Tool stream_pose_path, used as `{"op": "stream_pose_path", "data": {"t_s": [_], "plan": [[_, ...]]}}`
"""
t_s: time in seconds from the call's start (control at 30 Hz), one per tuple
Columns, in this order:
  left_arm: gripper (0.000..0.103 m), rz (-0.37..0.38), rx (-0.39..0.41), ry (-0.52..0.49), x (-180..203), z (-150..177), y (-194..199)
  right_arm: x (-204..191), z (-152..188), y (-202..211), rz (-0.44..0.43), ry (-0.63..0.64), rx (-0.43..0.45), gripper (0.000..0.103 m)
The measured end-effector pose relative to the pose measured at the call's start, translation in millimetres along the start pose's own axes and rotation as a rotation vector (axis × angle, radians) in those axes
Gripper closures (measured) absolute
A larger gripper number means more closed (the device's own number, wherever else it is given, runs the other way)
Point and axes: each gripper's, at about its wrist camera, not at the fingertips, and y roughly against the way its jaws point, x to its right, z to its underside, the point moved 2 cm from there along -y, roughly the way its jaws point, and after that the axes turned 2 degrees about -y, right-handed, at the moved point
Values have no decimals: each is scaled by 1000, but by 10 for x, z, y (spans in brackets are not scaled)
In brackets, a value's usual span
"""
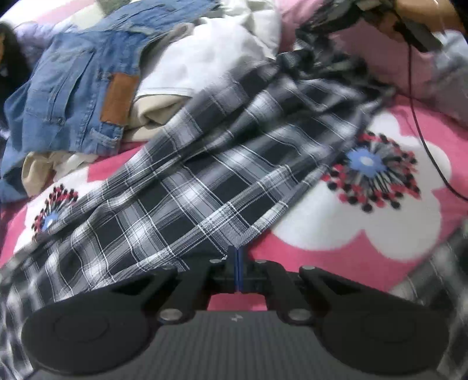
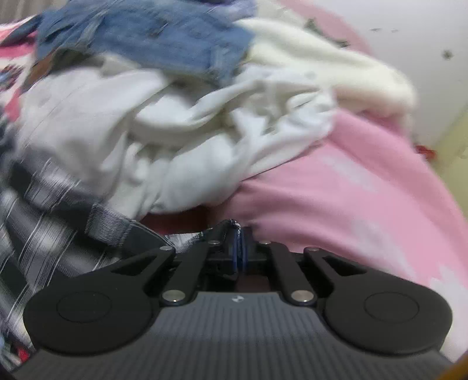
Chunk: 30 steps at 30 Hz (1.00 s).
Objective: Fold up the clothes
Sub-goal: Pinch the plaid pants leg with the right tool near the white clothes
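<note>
A black, grey and white plaid garment point(image 1: 204, 175) lies stretched across the bed from lower left to upper right. My left gripper point(image 1: 237, 254) is shut, its blue pads pinching the garment's near hem. At the top right the plaid fabric rises in a bunch to my right gripper point(image 1: 351, 14), which a person's hand point(image 1: 421, 11) holds. In the right wrist view my right gripper point(image 2: 238, 233) is shut on a bunched corner of the plaid garment point(image 2: 58, 204), which trails off to the left.
Blue jeans point(image 1: 76, 87) lie on a heap of white and beige clothes point(image 1: 204, 55) beyond the plaid garment; the jeans point(image 2: 146, 35) and white clothes point(image 2: 175, 122) also show ahead of the right gripper. Pink flowered bedspread point(image 1: 351, 233) lies underneath. A black cable point(image 1: 421, 131) hangs at right.
</note>
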Motion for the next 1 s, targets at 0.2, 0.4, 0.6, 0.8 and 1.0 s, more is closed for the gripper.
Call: {"op": "stream_pose_path", "data": {"t_s": [0.2, 0.4, 0.6, 0.8, 1.0], "plan": [[73, -1, 56, -82, 131, -87, 156, 173, 107, 549, -42, -83, 7, 81], [73, -12, 38, -101, 243, -218, -94, 77, 223, 940, -156, -202, 16, 73], [102, -10, -3, -43, 225, -245, -200, -461, 222, 649, -391, -182, -63, 84], [102, 69, -23, 11, 263, -189, -50, -752, -35, 72, -364, -129, -5, 91], [101, 56, -29, 23, 317, -136, -61, -285, -190, -359, -165, -312, -26, 100]]}}
